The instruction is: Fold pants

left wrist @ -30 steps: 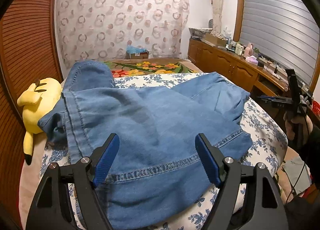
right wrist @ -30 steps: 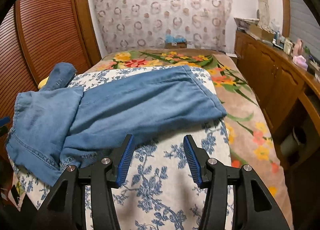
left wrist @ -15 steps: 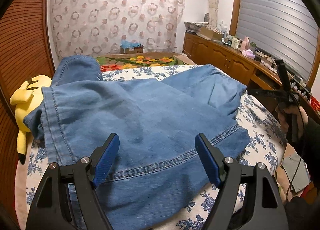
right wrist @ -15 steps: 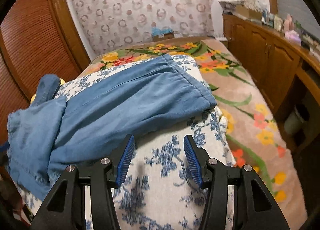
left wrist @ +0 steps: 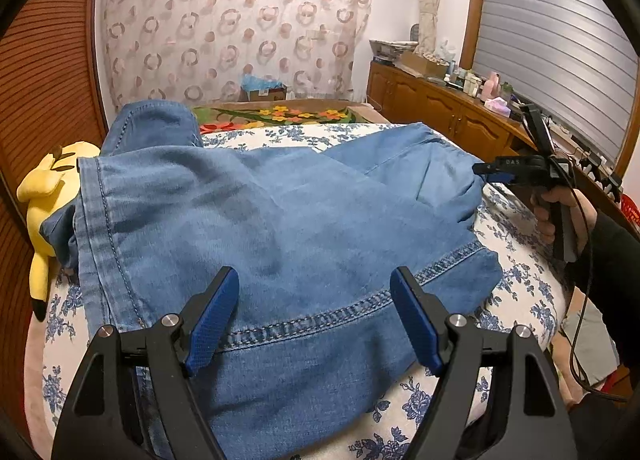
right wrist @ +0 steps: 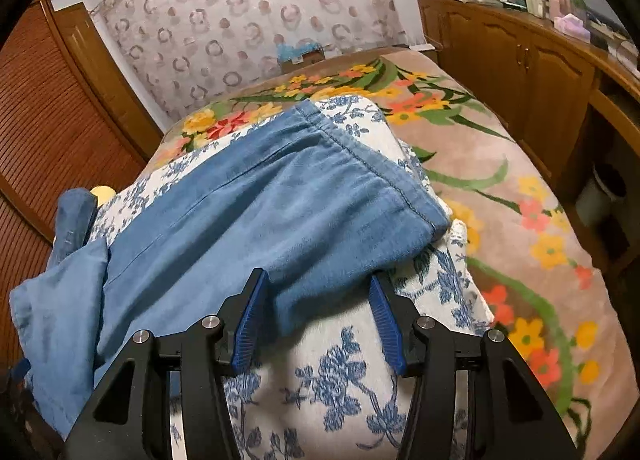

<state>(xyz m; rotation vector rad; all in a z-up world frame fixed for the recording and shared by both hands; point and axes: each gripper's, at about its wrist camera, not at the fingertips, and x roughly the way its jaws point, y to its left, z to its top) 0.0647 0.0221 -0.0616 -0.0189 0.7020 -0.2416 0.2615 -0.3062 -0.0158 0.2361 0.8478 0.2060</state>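
Now the right tongs (right wrist: 316, 314), spread w/ nothing pinched, have slid up to the pants (right wrist: 248, 211) leg edge at centre frame on the bed (right wrist: 340, 388), while left tongs (left wrist: 314, 316) hover spread over the hem, so a grab looks imminent.

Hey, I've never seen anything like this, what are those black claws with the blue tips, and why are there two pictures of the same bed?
They are two hand-held grippers, no robot arm; a person holds one in each hand. Each carries a camera looking along its fingers, so you get two views. The left gripper hangs open above the denim pants spread on a blue-flowered white cover. The right gripper, seen from the side in the left view with the hand holding it, is open at the pants' edge, gripping nothing. A yellow plush toy lies beside the pants.
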